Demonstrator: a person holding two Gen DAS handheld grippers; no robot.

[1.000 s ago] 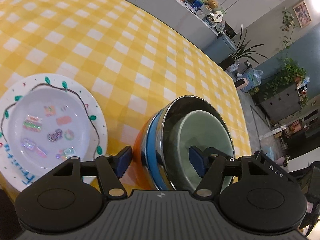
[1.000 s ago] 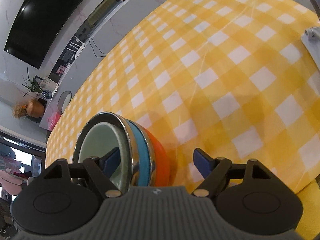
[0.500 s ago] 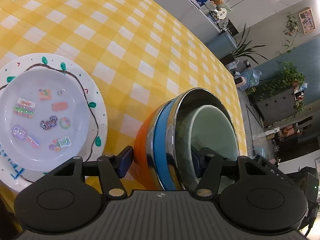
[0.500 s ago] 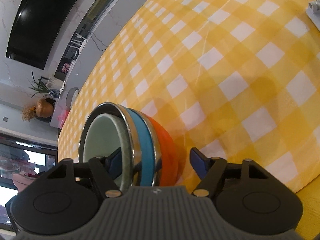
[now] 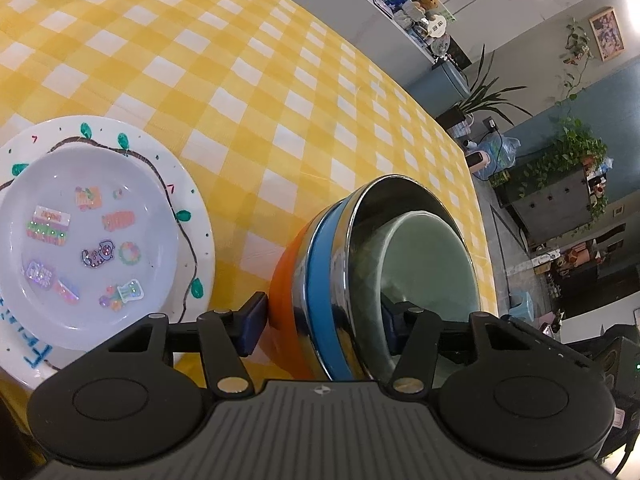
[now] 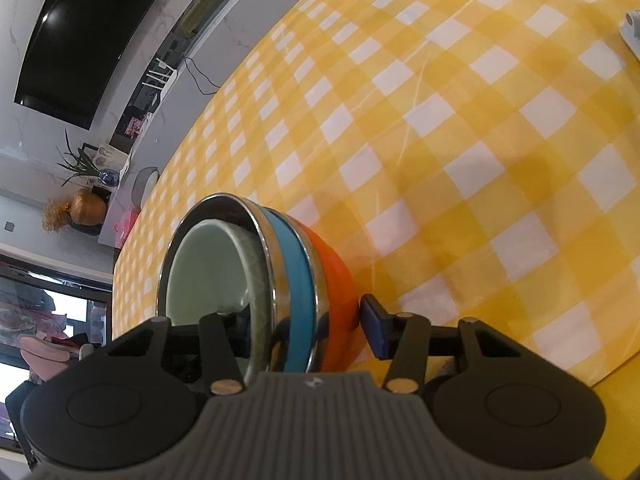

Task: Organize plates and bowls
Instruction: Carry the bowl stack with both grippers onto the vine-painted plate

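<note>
Four nested bowls [image 5: 360,280] sat on checked table [image 5: 280,100], right of decorated plates [image 5: 92,240]. Left gripper [image 5: 324,324] and right gripper [image 6: 308,324] each straddled stack wall, whether clamped unclear. Likely heavy, slippery, inner ceramic fragile; grip opposite rims.

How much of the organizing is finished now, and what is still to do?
Done: the bowls are nested, a green bowl inside a steel bowl, with blue and orange ones outside, and the small plate lies on the painted plate. In hand: the left gripper and right gripper both straddle the bowl stack's wall. Left: probably setting the stack at its place.
</note>
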